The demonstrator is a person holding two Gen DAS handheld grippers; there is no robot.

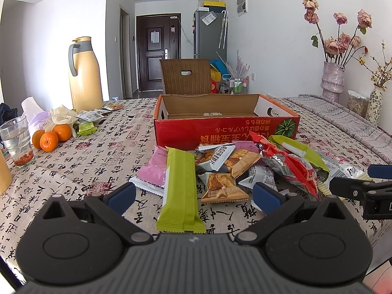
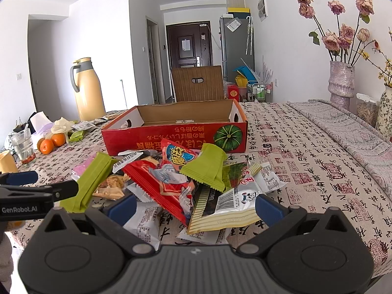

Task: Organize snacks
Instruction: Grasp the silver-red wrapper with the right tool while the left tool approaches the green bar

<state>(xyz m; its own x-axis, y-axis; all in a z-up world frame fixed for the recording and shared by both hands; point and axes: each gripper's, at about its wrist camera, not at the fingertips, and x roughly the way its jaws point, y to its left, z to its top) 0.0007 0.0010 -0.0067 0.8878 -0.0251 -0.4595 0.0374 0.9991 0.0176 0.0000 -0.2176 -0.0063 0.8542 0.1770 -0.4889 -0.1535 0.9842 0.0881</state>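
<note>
A heap of snack packets lies on the table in front of an empty red cardboard box (image 1: 220,132) (image 2: 171,137). In the left wrist view a long green packet (image 1: 180,188) lies between the wide-apart fingers of my left gripper (image 1: 194,196), which is open and holds nothing. Beside it are a pink packet (image 1: 153,169), small brown packets (image 1: 221,186) and a red packet (image 1: 291,169). In the right wrist view my right gripper (image 2: 194,207) is open over a red packet (image 2: 169,183), a striped white packet (image 2: 227,210) and a green one (image 2: 208,166).
A yellow thermos jug (image 1: 84,73) stands at the back left, near oranges (image 1: 50,137), a glass (image 1: 17,142) and loose wrappers. Vases with dried flowers (image 1: 333,80) and a folded cloth (image 1: 343,117) occupy the right side. A brown chair (image 1: 187,76) stands behind the box.
</note>
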